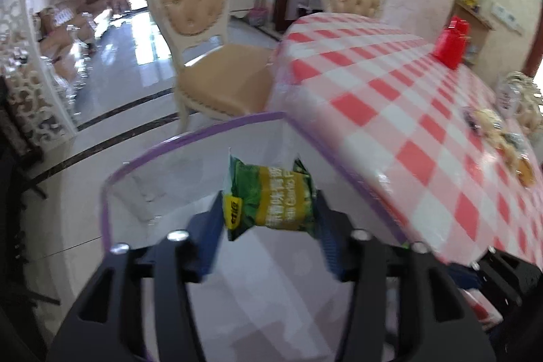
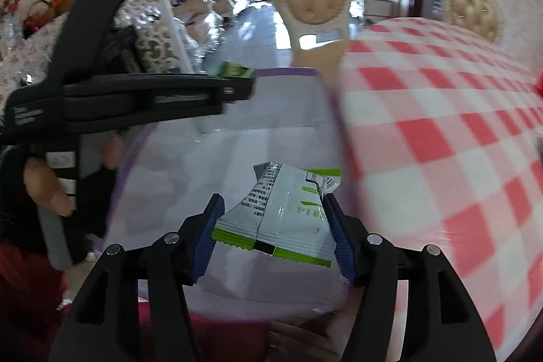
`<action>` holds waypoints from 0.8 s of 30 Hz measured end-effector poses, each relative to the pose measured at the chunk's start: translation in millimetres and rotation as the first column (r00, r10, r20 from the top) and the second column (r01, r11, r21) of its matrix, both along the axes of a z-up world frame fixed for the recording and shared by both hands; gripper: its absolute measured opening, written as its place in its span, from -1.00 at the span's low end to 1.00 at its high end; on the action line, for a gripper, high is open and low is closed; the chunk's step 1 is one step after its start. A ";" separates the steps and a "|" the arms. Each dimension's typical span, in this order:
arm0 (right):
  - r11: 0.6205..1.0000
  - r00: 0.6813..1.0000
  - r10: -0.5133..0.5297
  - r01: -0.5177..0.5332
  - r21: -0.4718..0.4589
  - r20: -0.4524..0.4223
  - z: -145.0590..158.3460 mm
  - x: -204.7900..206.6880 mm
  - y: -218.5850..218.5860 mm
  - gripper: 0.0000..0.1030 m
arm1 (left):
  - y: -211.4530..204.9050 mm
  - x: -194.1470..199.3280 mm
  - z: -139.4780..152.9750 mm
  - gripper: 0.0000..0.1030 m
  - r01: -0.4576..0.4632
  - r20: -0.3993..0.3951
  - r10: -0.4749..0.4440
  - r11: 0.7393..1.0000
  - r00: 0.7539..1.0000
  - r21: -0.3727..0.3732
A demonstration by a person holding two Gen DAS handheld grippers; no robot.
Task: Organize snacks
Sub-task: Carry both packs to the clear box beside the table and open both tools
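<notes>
My left gripper [image 1: 269, 197] is shut on a green and yellow snack packet [image 1: 271, 195] and holds it over a clear bin with a purple rim [image 1: 203, 133] beside the table. My right gripper [image 2: 273, 214] is shut on a white and green snack packet [image 2: 288, 216] over the same bin [image 2: 288, 72]. In the right wrist view the left gripper [image 2: 237, 83] reaches in from the left with its green packet [image 2: 236, 69] at the tip. The bin's inside looks white and bare.
A table with a red and white checked cloth [image 1: 390, 97] lies to the right, with a red box [image 1: 449, 44] and more snacks [image 1: 502, 138] on it. Padded chairs [image 1: 200, 33] stand behind the bin. A person's hand [image 2: 44, 189] holds the left gripper.
</notes>
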State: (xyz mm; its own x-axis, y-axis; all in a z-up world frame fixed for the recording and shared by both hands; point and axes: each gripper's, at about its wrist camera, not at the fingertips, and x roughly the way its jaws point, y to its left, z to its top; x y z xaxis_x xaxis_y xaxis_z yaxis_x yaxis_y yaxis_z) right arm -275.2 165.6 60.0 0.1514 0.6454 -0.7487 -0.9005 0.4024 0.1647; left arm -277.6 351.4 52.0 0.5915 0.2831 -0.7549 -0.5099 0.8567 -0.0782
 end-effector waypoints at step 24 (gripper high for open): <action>0.625 0.631 -0.775 0.772 0.114 -0.028 -7.8 136.0 -357.0 0.69 | -283.8 135.5 50.7 0.96 0.465 0.227 -0.442 0.883 0.868 -0.061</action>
